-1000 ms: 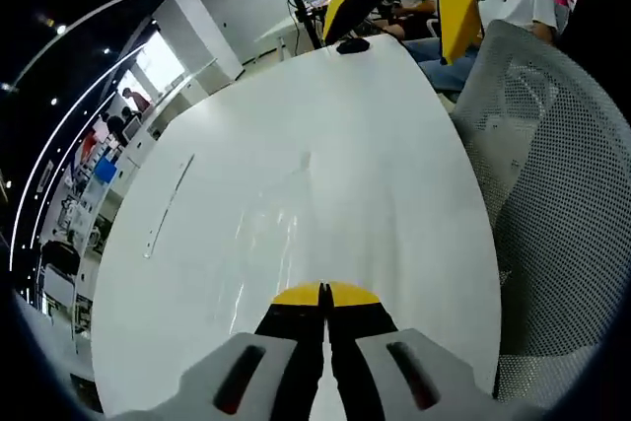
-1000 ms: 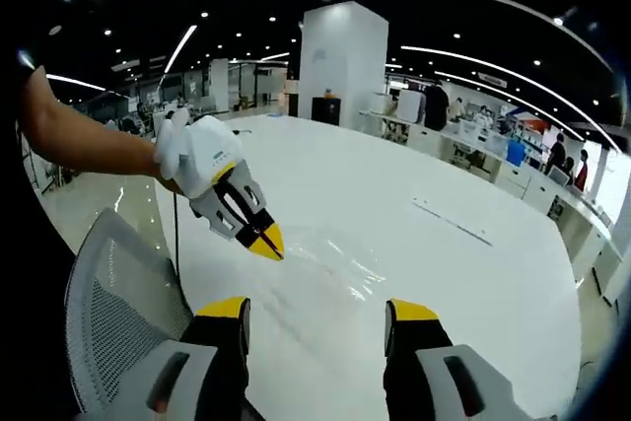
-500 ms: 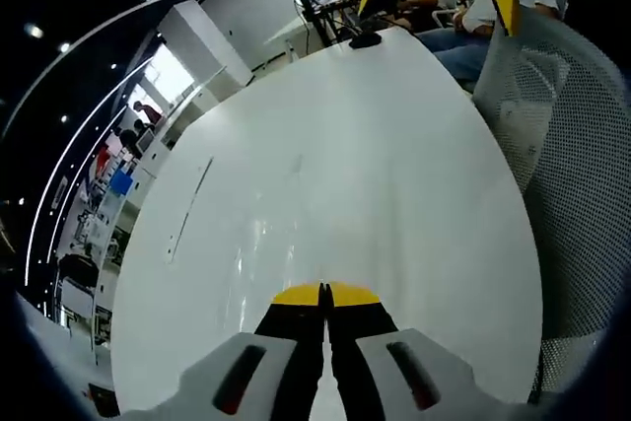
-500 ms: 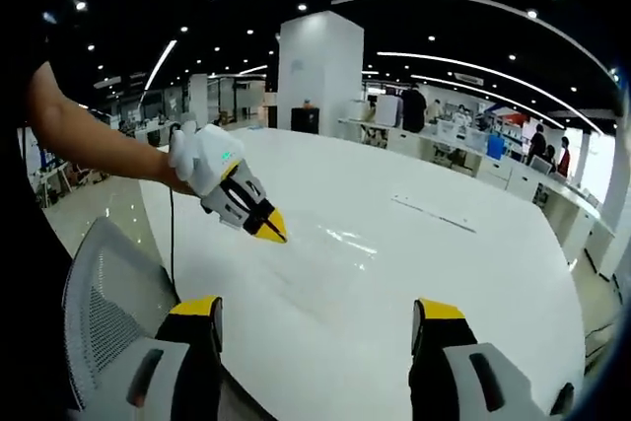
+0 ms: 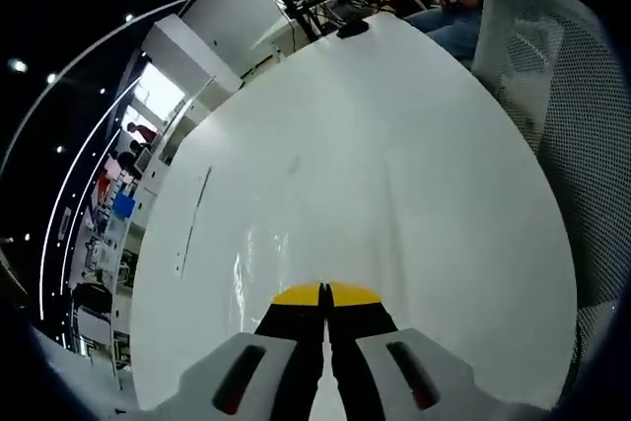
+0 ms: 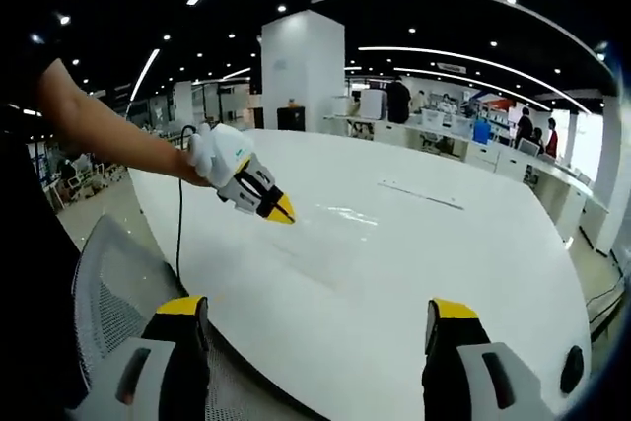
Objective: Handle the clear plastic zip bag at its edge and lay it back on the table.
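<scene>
Clear zip bag (image 6: 340,229) x1, flat on table (image 5: 394,175); left gripper (image 5: 324,293) jaws closed, right gripper (image 6: 318,317) jaws wide, empty.

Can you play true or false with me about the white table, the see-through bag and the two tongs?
1. The left tongs are shut. True.
2. The right tongs are shut. False: their jaws stand wide apart.
3. The bag lies on the table. True, mostly: it lies flat, with the left tongs at its near edge.
4. The table is black. False: it is white.
5. A mesh chair stands beside the table. True.
</scene>
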The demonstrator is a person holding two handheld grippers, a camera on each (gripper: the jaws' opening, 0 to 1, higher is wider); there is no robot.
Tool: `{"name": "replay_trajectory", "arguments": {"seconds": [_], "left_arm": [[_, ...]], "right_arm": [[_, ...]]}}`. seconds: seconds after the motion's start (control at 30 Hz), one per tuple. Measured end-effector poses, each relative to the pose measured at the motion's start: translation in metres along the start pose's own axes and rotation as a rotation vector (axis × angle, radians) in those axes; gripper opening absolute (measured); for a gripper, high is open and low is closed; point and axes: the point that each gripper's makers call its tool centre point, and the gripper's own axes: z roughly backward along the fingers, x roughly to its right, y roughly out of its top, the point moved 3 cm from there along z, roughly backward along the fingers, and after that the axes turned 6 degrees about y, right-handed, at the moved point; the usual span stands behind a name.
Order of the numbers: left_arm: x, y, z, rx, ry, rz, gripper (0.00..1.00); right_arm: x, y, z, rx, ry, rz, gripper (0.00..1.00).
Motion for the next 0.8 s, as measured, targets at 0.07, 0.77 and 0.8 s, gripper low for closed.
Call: {"name": "replay_trajectory", "arguments": {"seconds": [0.07, 0.77, 0.8], "left_arm": [[-0.001, 0.001, -0.003, 0.0, -0.01, -0.001, 0.0], [0.019, -0.003, 0.016, -0.03, -0.077, 0.093, 0.06], [0.02, -0.004, 0.018, -0.032, -0.08, 0.1, 0.07]], "right_arm": [[0.0, -0.003, 0.001, -0.005, -0.006, -0.009, 0.93], [0.0, -0.006, -0.005, -0.013, 0.008, -0.004, 0.93], [0.0, -0.006, -0.006, -0.016, 0.01, 0.0, 0.94]]}}
